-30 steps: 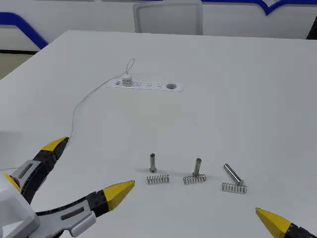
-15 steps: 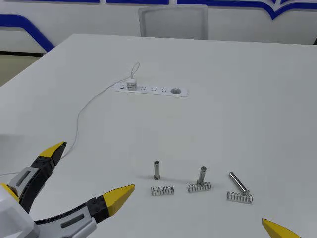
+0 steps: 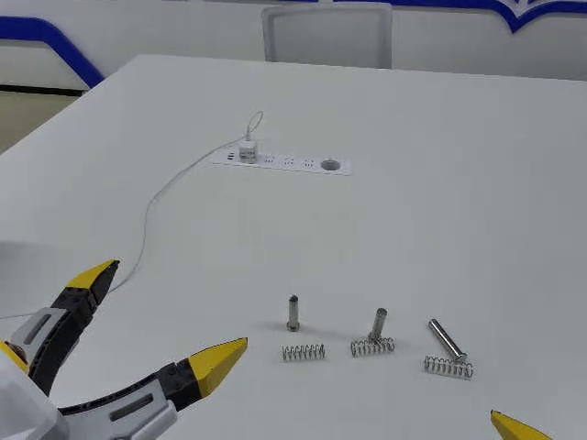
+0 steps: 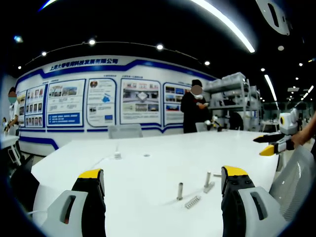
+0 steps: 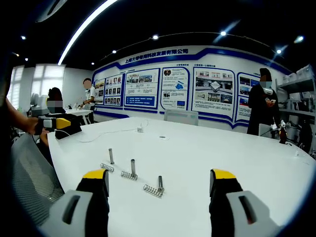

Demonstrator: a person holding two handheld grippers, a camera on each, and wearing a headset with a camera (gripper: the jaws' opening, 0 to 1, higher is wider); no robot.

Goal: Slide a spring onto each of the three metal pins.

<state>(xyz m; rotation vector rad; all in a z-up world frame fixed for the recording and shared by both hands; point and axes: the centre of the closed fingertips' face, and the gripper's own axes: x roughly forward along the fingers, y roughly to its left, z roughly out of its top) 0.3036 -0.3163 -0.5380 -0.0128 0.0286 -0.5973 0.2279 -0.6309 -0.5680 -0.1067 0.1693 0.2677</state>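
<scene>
- Progress: 0 of 3 by my read. Every spring lies loose on the table (image 3: 440, 183), and none is threaded on a pin.
- left pin (image 3: 293, 312): upright. The left spring (image 3: 304, 352) lies at its 6 o'clock, just apart.
- middle pin (image 3: 377, 323): upright or close to it. The middle spring (image 3: 372, 346) touches its foot at 6 o'clock.
- right pin (image 3: 446, 339): looks laid flat, pointing to 11 o'clock. The right spring (image 3: 448, 368) sits at its near end; touching or just apart, can't tell.
- Left to do: all three slides. The right pin likely needs standing up or holding first.
- left gripper (image 3: 156, 315): at 8 o'clock of the pin row and well apart from it. Jaws spread wide, nothing between them. Its own view looks level across the table, with the pins ahead between the jaws.
- right gripper (image 5: 159, 175): jaws wide apart and empty, aimed low over the table with the pin row ahead between them. In the head view one yellow tip sits at the bottom edge, at 5 o'clock of the right pin.
- Neither gripper touches a pin or spring.
- Further out: power strip (image 3: 280, 161) at 12 o'clock of the left pin, well apart. A white cable (image 3: 147, 220) runs from it toward 7 o'clock. A chair (image 3: 326, 32) stands at the far table edge.
</scene>
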